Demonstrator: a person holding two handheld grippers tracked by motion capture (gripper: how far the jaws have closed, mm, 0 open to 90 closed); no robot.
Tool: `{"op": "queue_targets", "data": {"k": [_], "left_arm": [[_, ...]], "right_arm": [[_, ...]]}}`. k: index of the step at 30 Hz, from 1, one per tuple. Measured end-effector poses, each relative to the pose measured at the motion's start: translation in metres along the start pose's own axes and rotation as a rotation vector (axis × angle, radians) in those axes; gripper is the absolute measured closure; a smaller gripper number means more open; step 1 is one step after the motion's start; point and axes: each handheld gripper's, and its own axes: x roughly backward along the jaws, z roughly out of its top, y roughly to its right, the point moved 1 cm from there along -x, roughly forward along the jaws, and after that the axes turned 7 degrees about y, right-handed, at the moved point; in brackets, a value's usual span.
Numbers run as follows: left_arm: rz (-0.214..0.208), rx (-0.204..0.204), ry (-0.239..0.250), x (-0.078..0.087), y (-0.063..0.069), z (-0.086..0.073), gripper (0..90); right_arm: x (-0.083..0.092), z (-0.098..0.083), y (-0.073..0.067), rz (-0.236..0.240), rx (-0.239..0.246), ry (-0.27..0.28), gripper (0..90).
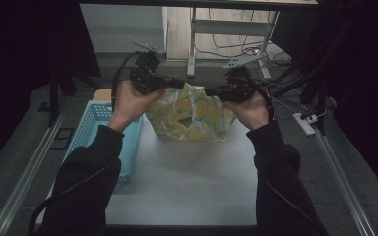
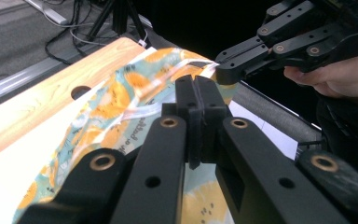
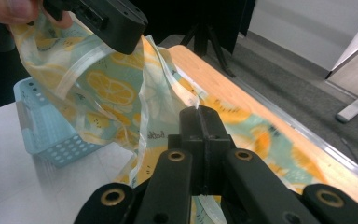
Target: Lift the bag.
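Bag (image 1: 192, 118) is off the surface (image 1: 187, 177) at its top edge, held up between my two grippers; its lower part hangs down to the white top. Left gripper (image 1: 179, 83) is clamped on one top corner, jaws pressed together on the zip strip as seen in the left gripper view (image 2: 196, 93). Right gripper (image 1: 211, 91) is clamped on the other end of that edge, jaws tight on the film (image 3: 200, 116). Pick-up looks done on both sides, I judge. Bag is a lemon-print plastic pouch, crumpled, mouth apparently closed, though I can't be sure. Basket (image 1: 96, 128) sits to the left, just beside the bag. What's left, I guess: carry the bag over and let go.
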Motion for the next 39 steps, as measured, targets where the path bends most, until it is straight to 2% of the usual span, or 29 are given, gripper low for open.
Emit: {"op": "queue_targets", "data": {"k": [17, 27, 32, 39], "left_arm": [[0.035, -0.033, 0.062, 0.018, 0.008, 0.038, 90.0], [0.056, -0.054, 0.105, 0.024, 0.014, 0.053, 90.0], [0.091, -0.081, 0.087, 0.019, 0.014, 0.050, 89.9], [0.093, -0.112, 0.085, 0.008, 0.008, 0.041, 89.5]], "right_arm": [[0.020, 0.045, -0.003, -0.058, 0.052, 0.031, 90.0], [0.027, 0.061, -0.002, -0.100, 0.066, 0.047, 90.0], [0.025, 0.061, -0.004, -0.108, 0.079, 0.038, 90.0], [0.016, 0.046, 0.002, -0.104, 0.055, 0.019, 90.0]]}}
